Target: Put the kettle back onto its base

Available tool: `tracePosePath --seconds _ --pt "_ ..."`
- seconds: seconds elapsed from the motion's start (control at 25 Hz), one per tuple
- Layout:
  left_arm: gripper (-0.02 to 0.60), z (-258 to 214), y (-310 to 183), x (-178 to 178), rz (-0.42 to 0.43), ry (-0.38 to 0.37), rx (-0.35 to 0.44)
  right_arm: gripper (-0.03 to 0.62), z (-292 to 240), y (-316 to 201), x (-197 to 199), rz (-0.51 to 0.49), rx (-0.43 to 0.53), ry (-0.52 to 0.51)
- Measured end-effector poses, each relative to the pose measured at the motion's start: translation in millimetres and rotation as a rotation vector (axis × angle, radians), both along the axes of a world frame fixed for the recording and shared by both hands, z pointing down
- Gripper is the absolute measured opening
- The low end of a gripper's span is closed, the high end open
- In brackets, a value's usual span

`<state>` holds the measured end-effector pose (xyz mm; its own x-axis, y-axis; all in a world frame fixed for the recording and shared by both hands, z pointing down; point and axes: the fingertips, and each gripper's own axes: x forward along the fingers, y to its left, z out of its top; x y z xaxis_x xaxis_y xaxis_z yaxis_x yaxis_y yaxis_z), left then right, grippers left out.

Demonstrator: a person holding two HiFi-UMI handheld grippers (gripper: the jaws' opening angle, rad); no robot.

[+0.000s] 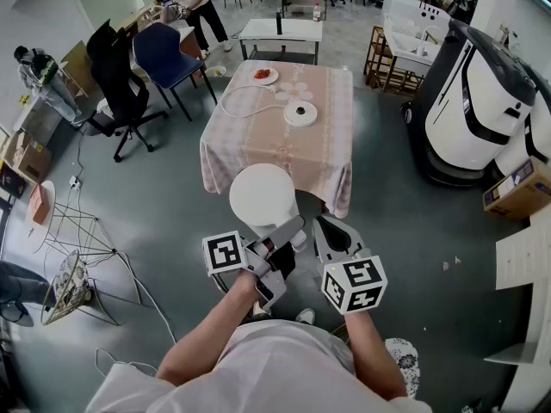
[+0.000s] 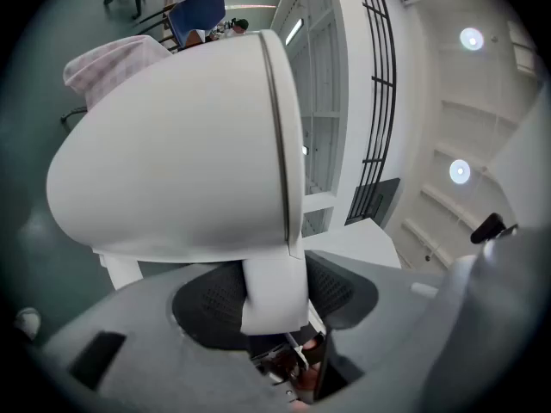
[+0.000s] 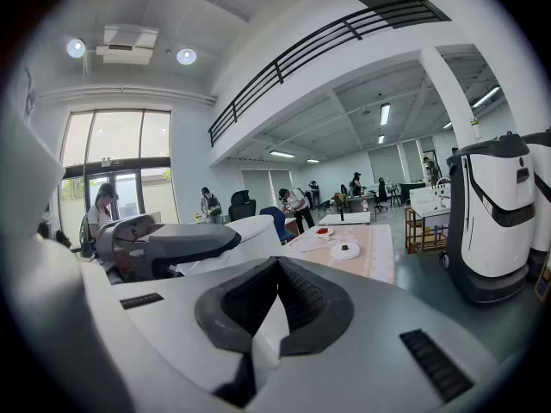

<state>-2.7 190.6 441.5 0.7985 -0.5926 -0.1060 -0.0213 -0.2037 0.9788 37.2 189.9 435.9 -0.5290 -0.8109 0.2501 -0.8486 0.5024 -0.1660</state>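
Observation:
In the head view the white kettle [image 1: 263,194] hangs in the air in front of the near edge of the table with the pink cloth [image 1: 327,153]. My left gripper [image 1: 293,227] is shut on its handle. The left gripper view shows the kettle body [image 2: 172,153] close up, its white handle [image 2: 275,291] clamped between the dark pads. The round white base [image 1: 300,113] lies on the far half of the table, with a white cord looping off to its left. My right gripper [image 1: 332,224] is beside the kettle, jaws together on nothing. The right gripper view shows the kettle [image 3: 251,233] at left and the base [image 3: 345,250] beyond.
A plate with something red [image 1: 263,76] sits on the table behind the base. Office chairs [image 1: 120,84] stand to the left, and a wire stand [image 1: 82,239] is nearer on the left. A large white machine [image 1: 482,101] and a cardboard box [image 1: 516,188] are at right. People work at the back.

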Motion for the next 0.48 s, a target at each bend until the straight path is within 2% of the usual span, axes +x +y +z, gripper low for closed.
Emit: tracePosePath --seconds 0.48 --pt "0.198 2.0 -0.7 23.0 -0.011 -0.01 -0.005 0.006 4.2 1.9 19.7 -0.031 -0.008 -0.006"
